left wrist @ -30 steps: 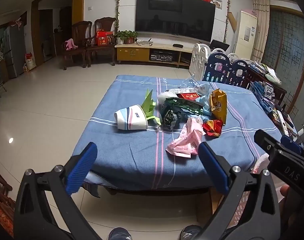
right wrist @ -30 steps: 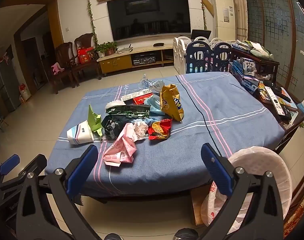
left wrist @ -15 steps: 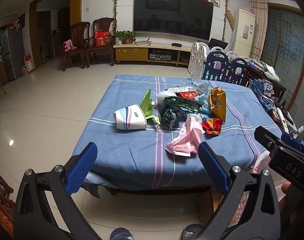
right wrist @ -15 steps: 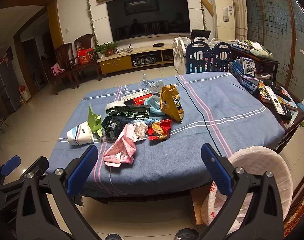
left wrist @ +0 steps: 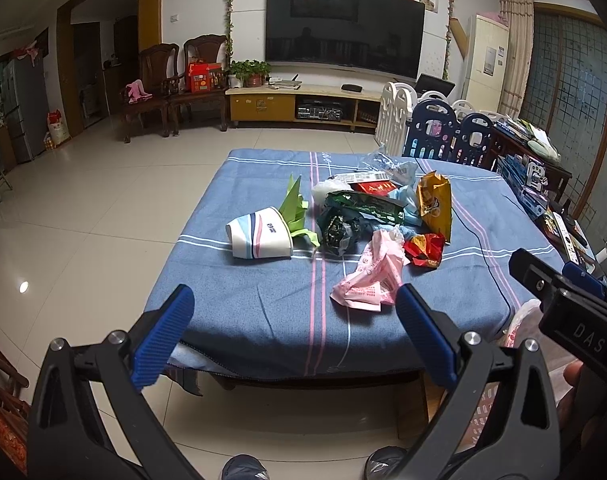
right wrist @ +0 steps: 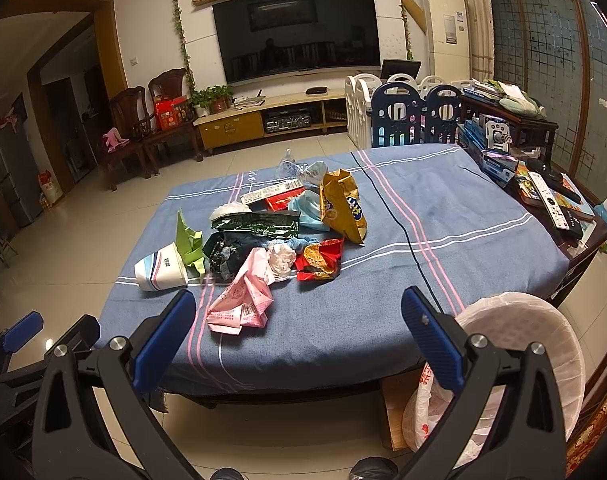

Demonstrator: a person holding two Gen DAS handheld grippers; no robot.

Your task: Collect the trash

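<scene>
Both tools have eased slightly nearer the blue striped cloth-covered worktop [right wrist: 443, 216]. Left tool [left wrist: 293, 342] and right tool [right wrist: 297, 338] hang spread, empty. Crumpled pink paper wrapper [right wrist: 241, 300] fronts the trash heap; white-lined bin [right wrist: 519, 344] stands right.

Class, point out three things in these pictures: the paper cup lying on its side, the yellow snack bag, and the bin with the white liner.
paper cup [left wrist: 259, 236], left wrist view, on its striped side wall.
yellow snack bag [right wrist: 343, 208], right wrist view, on its crumpled front.
bin [right wrist: 543, 320], right wrist view, on the liner's inner wall.

Both views have crept slightly closer to the table [left wrist: 263, 312]; nothing else moved.
</scene>
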